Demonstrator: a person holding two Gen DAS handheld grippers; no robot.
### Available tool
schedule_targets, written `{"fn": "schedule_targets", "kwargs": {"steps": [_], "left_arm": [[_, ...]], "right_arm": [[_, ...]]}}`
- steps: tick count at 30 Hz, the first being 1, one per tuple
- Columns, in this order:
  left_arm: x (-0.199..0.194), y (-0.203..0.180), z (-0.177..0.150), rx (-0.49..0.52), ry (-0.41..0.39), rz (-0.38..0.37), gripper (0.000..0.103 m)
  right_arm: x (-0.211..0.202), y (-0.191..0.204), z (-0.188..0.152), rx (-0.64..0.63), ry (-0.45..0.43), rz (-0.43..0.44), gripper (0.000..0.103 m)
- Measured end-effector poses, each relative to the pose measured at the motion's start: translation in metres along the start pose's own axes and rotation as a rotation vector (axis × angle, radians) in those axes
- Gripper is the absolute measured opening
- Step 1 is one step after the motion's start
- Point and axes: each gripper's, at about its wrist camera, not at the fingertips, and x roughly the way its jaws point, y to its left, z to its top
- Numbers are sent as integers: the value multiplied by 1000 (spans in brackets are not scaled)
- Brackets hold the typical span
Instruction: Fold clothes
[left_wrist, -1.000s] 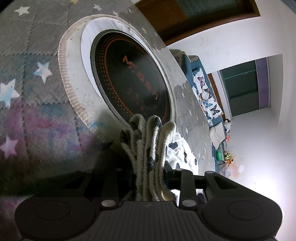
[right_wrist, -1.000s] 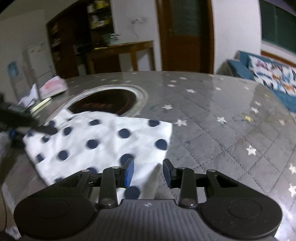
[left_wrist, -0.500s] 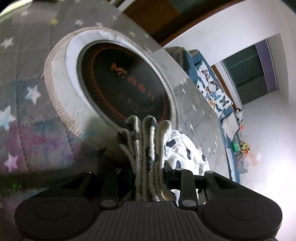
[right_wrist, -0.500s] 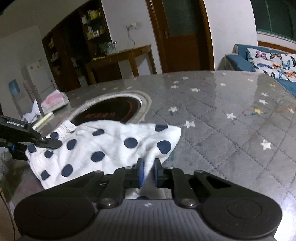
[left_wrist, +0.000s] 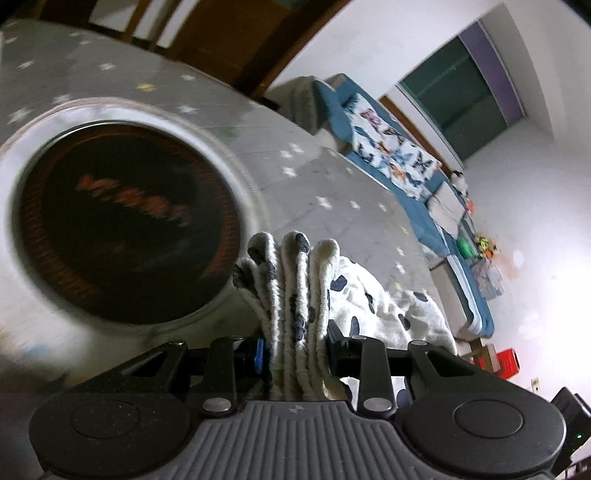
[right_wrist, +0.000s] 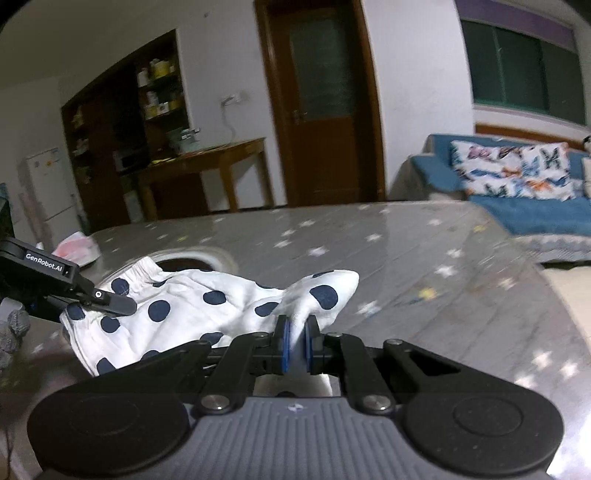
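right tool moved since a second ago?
Yes. The right tool shut on the polka-dot garment and lifted it; the brown door sits lower in its view.

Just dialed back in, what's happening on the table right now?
A person is folding a white polka-dot garment on the star-patterned table. The left hand-held gripper is clamped on its bunched elastic waistband; the right hand-held gripper is pinched on the opposite edge. The cloth hangs stretched between them, beside the round inset burner. No fold is laid down yet.
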Motion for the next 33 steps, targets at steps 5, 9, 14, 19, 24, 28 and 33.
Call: {"fn": "schedule_targets", "kwargs": {"steps": [5,9,14,19,24,28,33], "left_arm": [[36,-35,8,61,21,2,33],[61,-60,11,113,34,10,33],[89,-80,14,156,45,28,33],[113,-96,8,224,59,58,34],[130,-99,1,252,81,100,37],[130,-99,-2,288,68,128,45],[127,-104,-7,323,49,159,54]], "right_arm": [[2,-28,13,-10,-10,-81,7],[6,-48,19,-10,-12,-133,7],[14,-68,20,-6,1,-177,7],[24,-81,17,-3,26,-211,7],[39,-92,8,19,77,-242,8],[45,-97,1,22,101,-257,14],[40,-93,4,7,74,-265,22]]}}
